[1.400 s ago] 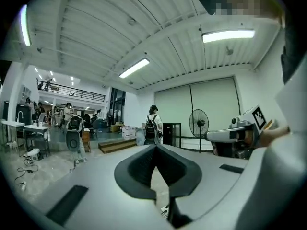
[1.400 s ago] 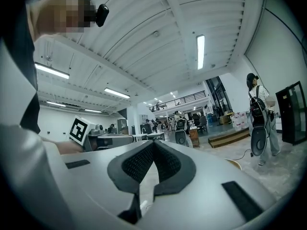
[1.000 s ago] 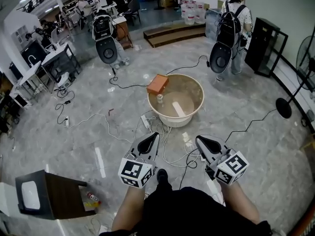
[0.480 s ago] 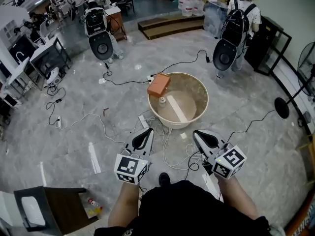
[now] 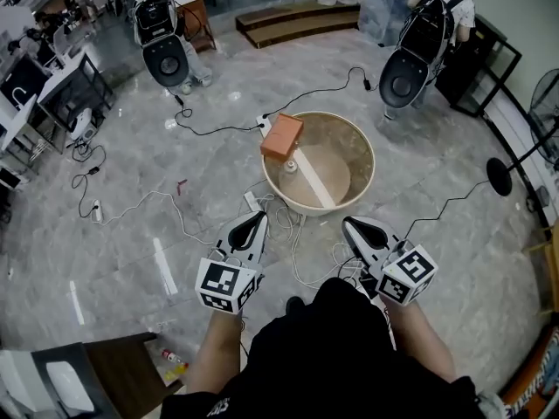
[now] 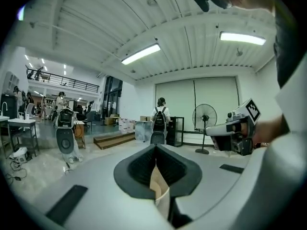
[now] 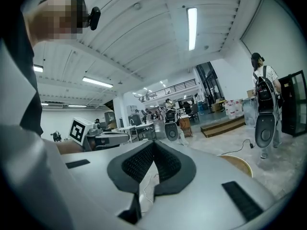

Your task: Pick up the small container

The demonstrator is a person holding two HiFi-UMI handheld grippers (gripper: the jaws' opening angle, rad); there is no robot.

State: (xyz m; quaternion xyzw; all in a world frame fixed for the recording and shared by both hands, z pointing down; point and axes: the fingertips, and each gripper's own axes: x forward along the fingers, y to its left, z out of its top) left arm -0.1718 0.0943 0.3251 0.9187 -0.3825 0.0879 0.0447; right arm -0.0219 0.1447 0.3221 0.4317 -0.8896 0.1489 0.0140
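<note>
A wide beige tub [image 5: 360, 147] stands on the marble floor [image 5: 131, 199] ahead of the person. An orange block [image 5: 281, 137] lies tilted across the tub's far-left rim. The small container [image 5: 291, 168] sits inside the tub, close to the left wall and just beneath that block. A pale flat strip [image 5: 315, 188] lies aslant on the tub's bottom, next to it.

White cables [image 5: 297, 251] loop over the floor between the tub and both grippers, and a black cable [image 5: 218, 130] runs off from the rim toward the far left. A fan stand's round base [image 5: 500, 177] sits well to the right. A person with a backpack [image 5: 439, 11] stands far off.

The tub's near rim is free of clutter, and open floor spreads to either side.

Both forearms reach forward and low, short of the tub. The left gripper [image 5: 253, 220] and the right gripper [image 5: 353, 225] point at the tub's near wall, set apart from each other. The left jaws are clenched with nothing between them. The right jaws likewise meet at their tips and hold nothing.
</note>
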